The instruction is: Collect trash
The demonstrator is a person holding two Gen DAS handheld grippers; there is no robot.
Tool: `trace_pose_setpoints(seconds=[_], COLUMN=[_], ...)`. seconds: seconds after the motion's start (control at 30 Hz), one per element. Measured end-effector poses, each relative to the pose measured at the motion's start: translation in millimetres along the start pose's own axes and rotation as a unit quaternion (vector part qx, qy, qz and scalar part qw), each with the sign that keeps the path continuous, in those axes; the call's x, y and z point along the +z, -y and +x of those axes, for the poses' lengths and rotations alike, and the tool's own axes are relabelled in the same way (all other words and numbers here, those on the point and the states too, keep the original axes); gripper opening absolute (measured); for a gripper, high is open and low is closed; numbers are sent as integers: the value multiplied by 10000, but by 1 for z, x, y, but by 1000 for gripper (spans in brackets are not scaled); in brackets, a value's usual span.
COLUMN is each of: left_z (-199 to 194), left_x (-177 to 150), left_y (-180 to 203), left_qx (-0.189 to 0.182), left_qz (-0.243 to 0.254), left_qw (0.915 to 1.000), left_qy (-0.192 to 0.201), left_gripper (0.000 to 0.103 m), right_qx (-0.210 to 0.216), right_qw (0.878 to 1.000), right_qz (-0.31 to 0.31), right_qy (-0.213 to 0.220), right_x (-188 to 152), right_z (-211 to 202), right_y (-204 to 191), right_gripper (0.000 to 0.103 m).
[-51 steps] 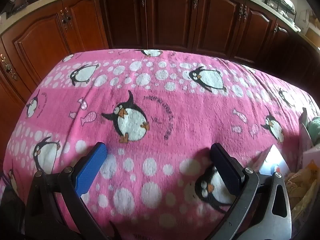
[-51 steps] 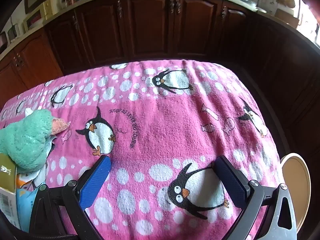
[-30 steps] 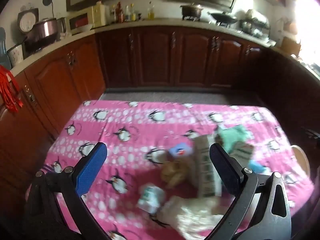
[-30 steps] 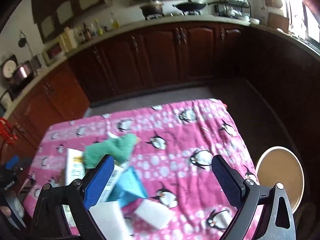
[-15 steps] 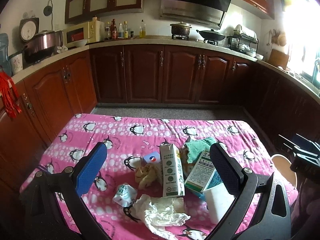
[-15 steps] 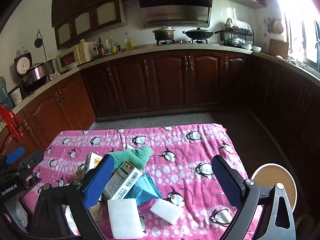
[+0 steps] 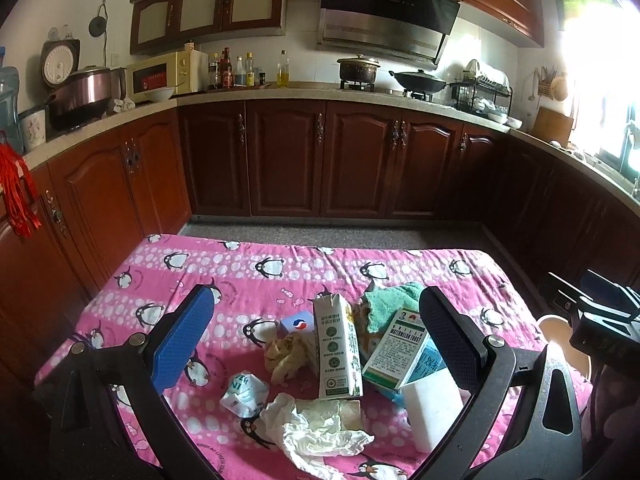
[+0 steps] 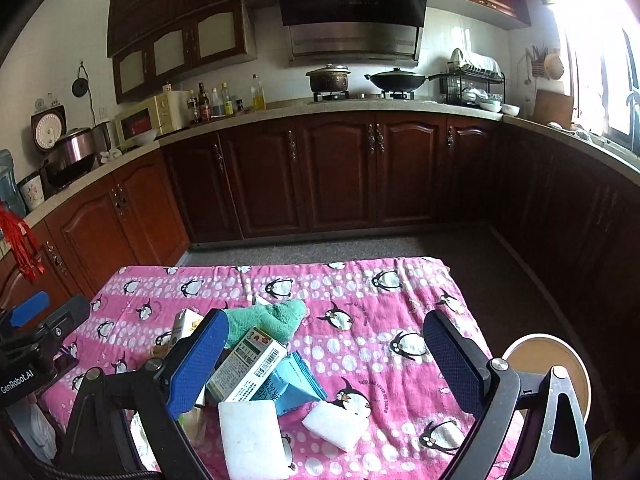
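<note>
Kitchen w/ dark wood cabinets (image 7: 288, 160) all round, and in the middle a table under a pink penguin cloth (image 7: 240, 276). All the trash sits in one heap toward the near side of it.

Left gripper (image 7: 316, 344) hangs above the heap, jaws spread wide, nothing btwn them. Same deal w/ the right gripper (image 8: 326, 360): wide apart, empty, up off the table.

What's in the pile: a tall white-and-green carton (image 7: 336, 352) standing upright, a green-and-white "Watermelon Frost" box (image 7: 394, 350) leaning just right of it, a teal cloth (image 8: 272, 318) bunched up behind both. A blue packet (image 8: 294, 386) lies under the box's near end. Crumpled white tissue (image 7: 316, 432) is closest to the left gripper's cam, next to a small scrunched white wrapper (image 7: 244, 394). A yellowish wad of paper (image 7: 286, 354) is touching the carton's left side, w/ a little blue-and-white box (image 7: 298, 322) behind it.

Two white foam blocks too: bigger one (image 8: 250, 438) at the near edge, smaller one (image 8: 336, 424) just right of it, apart from the pile.

Round tan stool (image 8: 548, 376) stands off the table's right side. Far half of the cloth has nothing on it afaict.
</note>
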State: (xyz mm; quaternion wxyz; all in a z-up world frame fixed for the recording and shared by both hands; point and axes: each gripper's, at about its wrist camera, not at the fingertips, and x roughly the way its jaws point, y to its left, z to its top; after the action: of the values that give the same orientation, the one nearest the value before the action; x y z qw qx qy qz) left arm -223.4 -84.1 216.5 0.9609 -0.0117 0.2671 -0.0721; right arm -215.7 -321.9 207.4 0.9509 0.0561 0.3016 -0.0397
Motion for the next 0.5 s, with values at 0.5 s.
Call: trace_pose_setpoints(seconds=[0.5], left_z=[-1], left_x=[2], left_y=[1], left_qx=[-74], left_qz=[-62], left_qw=[9999], left_qy=[84], left_gripper=[102], right_qx=[-30], right_qw=[9999], right_qz=[-68], right_qy=[130], right_x=[-1], right_z=[-3], right_y=[-3], right_gripper=[97])
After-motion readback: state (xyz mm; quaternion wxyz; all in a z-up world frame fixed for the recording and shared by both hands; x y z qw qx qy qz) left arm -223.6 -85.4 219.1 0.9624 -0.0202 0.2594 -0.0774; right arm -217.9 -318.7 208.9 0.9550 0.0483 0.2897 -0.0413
